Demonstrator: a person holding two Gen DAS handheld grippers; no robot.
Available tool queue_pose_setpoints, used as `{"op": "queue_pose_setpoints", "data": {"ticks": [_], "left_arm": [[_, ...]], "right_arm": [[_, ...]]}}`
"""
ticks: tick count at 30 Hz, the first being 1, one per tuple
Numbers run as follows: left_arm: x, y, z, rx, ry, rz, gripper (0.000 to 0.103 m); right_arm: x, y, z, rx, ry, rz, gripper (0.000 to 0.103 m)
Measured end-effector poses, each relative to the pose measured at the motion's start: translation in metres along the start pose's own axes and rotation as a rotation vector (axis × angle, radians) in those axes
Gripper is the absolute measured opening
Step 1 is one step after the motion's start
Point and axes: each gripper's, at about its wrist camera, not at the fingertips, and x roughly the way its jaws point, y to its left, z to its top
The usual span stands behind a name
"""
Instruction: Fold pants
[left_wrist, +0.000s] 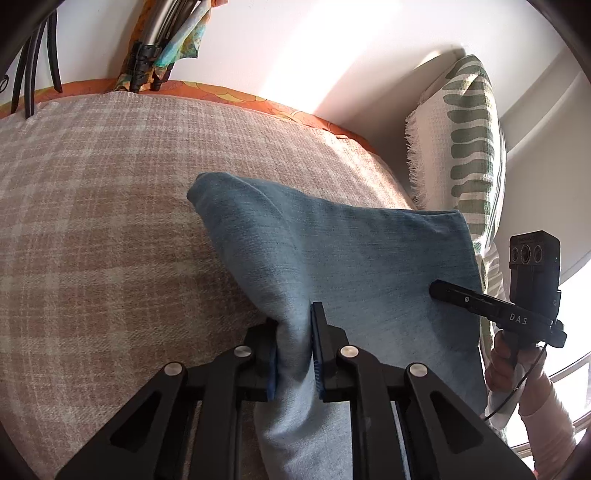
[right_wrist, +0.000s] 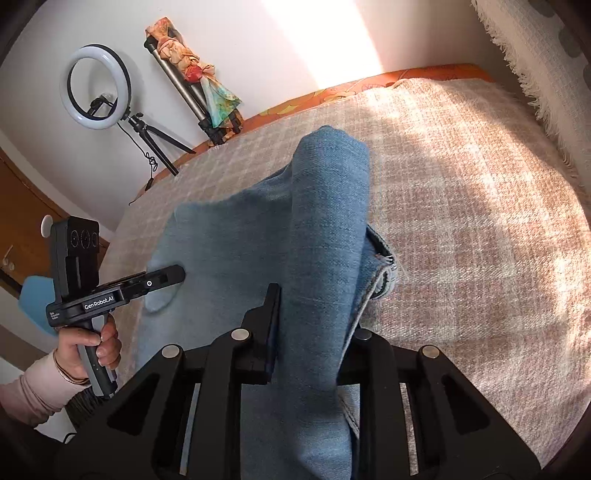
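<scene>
From the left wrist, the left hand-held gripper (left_wrist: 295, 354) had its jaws pinched narrow on a bunched fold of the blue jeans (left_wrist: 354, 258), the denim squeezed between the blue pads and trailing down between the linkage arms. The jeans lay on a bed covered by a beige plaid blanket (left_wrist: 110, 221), raised toward the camera at the near edge. Farther right, the right hand-held gripper (left_wrist: 436, 288) reached in with its dark finger over the denim, gripped at the handle by a hand (left_wrist: 506, 365) in a pale sleeve. Behind the jeans a white pillow with a green leaf pattern (left_wrist: 461, 147) leaned against the wall, and an orange floral sheet (left_wrist: 229, 94) edged the bed's far side, where folded tripod legs wrapped in a colourful scarf (left_wrist: 166, 37) stood. From the right wrist, the right hand-held gripper (right_wrist: 314, 332) was closed on a thick roll of the jeans, which hid the right-hand finger entirely; only the left one showed. The waistband edge (right_wrist: 384, 266) hung to the right over the blanket. At left the left hand-held gripper (right_wrist: 177, 275) clamped the denim's other side, its hand (right_wrist: 88, 347) below it. A ring light on a small tripod (right_wrist: 96, 86) and the scarf-wrapped stand (right_wrist: 195, 85) stood against the white wall beyond the bed.
</scene>
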Motion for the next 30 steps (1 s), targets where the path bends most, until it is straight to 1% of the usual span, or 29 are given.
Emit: {"op": "queue_pose_setpoints", "data": {"ticks": [4,9,13,18,23,26,30], "left_arm": [[-0.015,-0.006,-0.001,0.022,-0.033,-0.001,0.010],[-0.030,-0.014,-0.003,0.057,-0.063,0.008,0.009],[-0.042,-0.021,-0.001,0.069,-0.089,0.009,0.009],[-0.063,-0.038,0.004,0.141,-0.147,0.028,0.009],[-0.078,-0.039,0.020,0.146,-0.195,0.028,0.008],[-0.081,-0.042,0.038,0.170,-0.213,0.043,0.008],[-0.080,-0.045,0.068,0.202,-0.234,0.061,0.008]], "right_arm": [[-0.016,0.016,0.001,-0.029,-0.032,-0.022,0.018],[-0.029,0.031,0.000,-0.052,-0.057,-0.051,0.017],[-0.043,0.043,0.001,-0.064,-0.090,-0.050,0.016],[-0.062,0.060,0.007,-0.104,-0.139,-0.062,0.015],[-0.070,0.079,0.030,-0.139,-0.189,-0.069,0.015],[-0.070,0.084,0.050,-0.155,-0.208,-0.079,0.015],[-0.066,0.084,0.081,-0.156,-0.240,-0.070,0.015]]}}
